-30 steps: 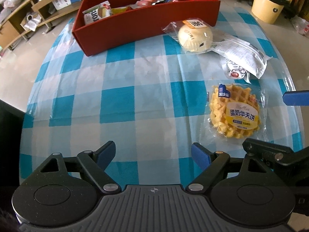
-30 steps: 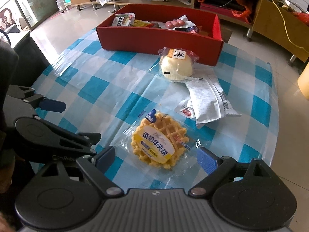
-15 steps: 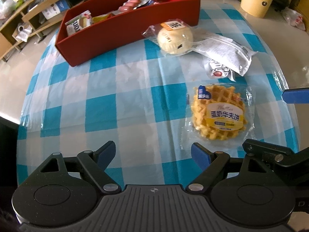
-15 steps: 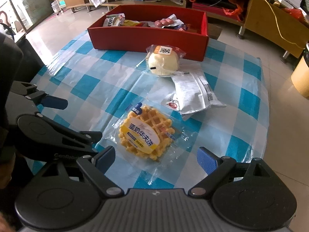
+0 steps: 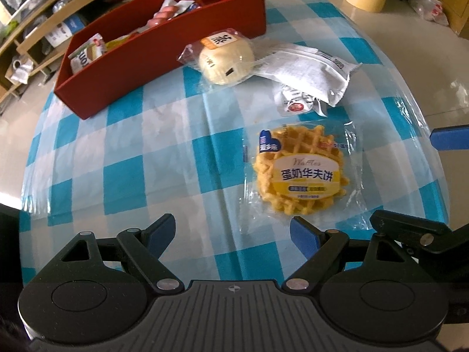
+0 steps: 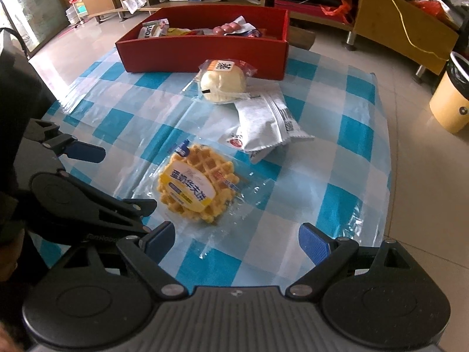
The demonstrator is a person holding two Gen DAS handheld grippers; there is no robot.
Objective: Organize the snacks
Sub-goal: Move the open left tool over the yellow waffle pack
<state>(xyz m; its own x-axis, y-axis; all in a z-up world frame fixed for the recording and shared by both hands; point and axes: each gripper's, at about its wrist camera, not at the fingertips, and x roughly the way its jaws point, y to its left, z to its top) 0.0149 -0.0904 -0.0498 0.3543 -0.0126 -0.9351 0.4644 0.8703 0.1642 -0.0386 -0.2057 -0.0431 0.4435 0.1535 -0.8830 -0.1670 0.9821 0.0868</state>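
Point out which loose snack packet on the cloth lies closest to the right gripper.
The waffle packet, just ahead of the open right gripper. The bun and white packet lie farther off, toward the red box.

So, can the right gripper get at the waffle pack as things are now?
Probably yes. The right gripper is open and the waffle pack lies flat on the table just ahead of it, nothing on top. The left gripper sits beside it, not across the way.

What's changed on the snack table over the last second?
Both tools, left and right, drew back slightly from the red box, open and empty as before. The waffle pack, bun and white packet haven't moved.
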